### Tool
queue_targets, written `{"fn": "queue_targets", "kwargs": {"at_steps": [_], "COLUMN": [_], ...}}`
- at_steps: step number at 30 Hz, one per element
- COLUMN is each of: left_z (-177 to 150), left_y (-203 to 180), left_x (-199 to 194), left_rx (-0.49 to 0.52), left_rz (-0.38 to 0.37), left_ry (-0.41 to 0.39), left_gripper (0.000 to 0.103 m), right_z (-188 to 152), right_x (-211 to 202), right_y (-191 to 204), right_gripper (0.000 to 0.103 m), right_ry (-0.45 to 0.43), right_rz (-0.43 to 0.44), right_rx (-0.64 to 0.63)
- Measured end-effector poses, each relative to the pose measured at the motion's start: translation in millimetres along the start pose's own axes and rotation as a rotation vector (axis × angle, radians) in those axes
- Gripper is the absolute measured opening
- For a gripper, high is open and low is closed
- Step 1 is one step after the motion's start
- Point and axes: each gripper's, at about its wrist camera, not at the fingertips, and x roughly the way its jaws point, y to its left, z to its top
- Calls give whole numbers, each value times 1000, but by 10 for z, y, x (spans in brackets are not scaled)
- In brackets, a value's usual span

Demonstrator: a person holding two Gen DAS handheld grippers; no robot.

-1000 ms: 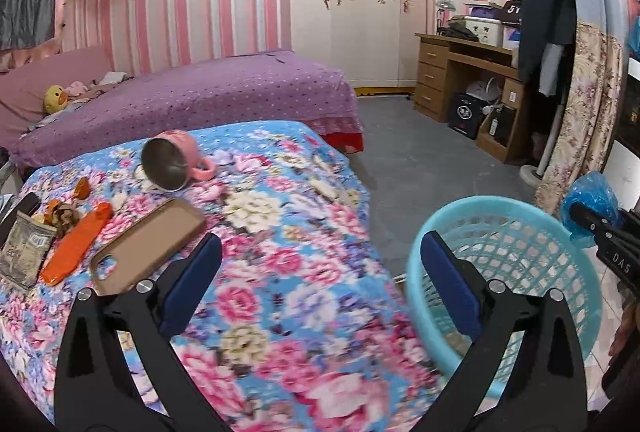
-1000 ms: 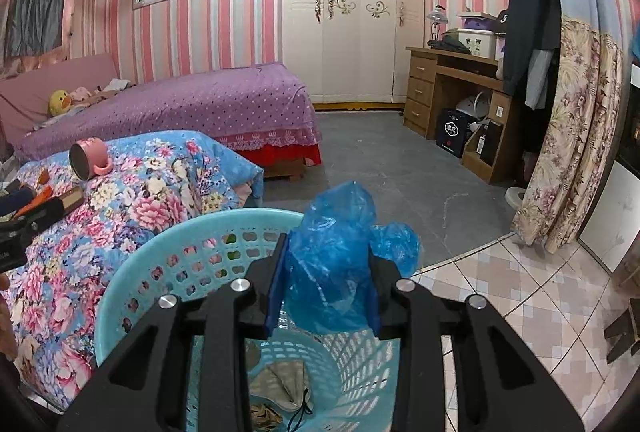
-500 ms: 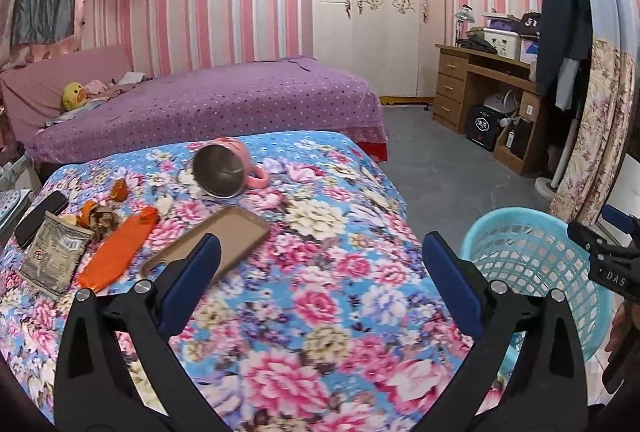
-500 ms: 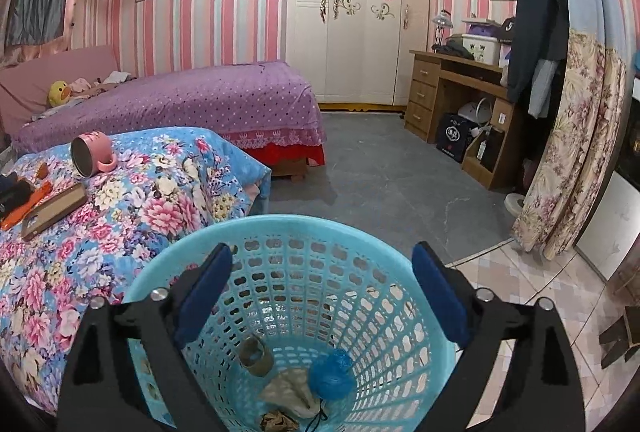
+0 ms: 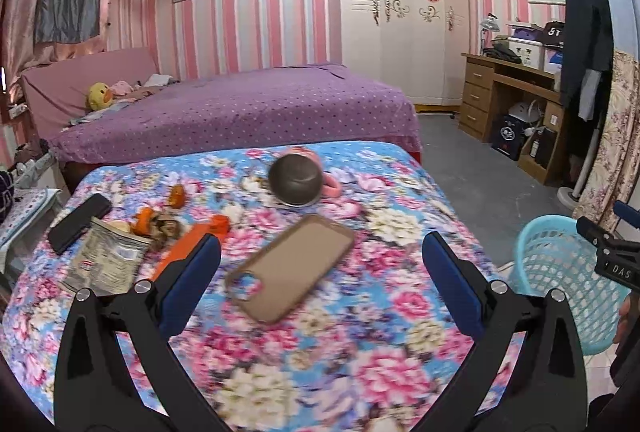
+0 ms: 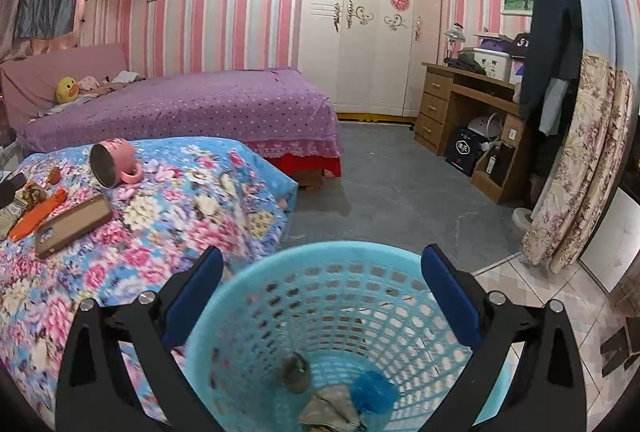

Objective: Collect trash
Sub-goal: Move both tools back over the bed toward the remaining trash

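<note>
The crumpled blue plastic bag (image 6: 374, 390), clamped a second ago in the right gripper (image 6: 322, 296), is now seen lying at the bottom of the round turquoise lattice basket (image 6: 400, 312). Those jaws are opening wide, nothing between them. The left gripper (image 5: 322, 272), spread and empty, has been swung away from the basket toward the printed foil wrapper (image 5: 106, 258) and orange peels (image 5: 146, 224) left for collection.

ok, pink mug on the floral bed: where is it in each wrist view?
Left wrist: pink mug upper centre, on its side, mouth toward the camera.
Right wrist: pink mug far left, mid-height, on its side.
Shared landmark: brown phone case, lying just nearer the camera than the mug.
</note>
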Motion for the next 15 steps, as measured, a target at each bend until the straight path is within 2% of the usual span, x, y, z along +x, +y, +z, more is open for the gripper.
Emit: {"fn": "queue_targets", "kwargs": {"at_steps": [7,10,15], "left_z": [-153,-189,-218], "left_y": [461,664,921], "left_x": [61,118,116], "left_rx": [-19,-55,-63], "left_rz": [65,67,95], "left_ry": [11,39,32], "left_gripper": [97,97,97], "right_z": [85,113,156], "right_x": [30,38,20], "right_y": [406,584,882], "right_gripper": [97,97,97], "right_ry": [-7,-4,-18], "right_rz": [37,56,73], "right_rx": [4,-4,-36]}}
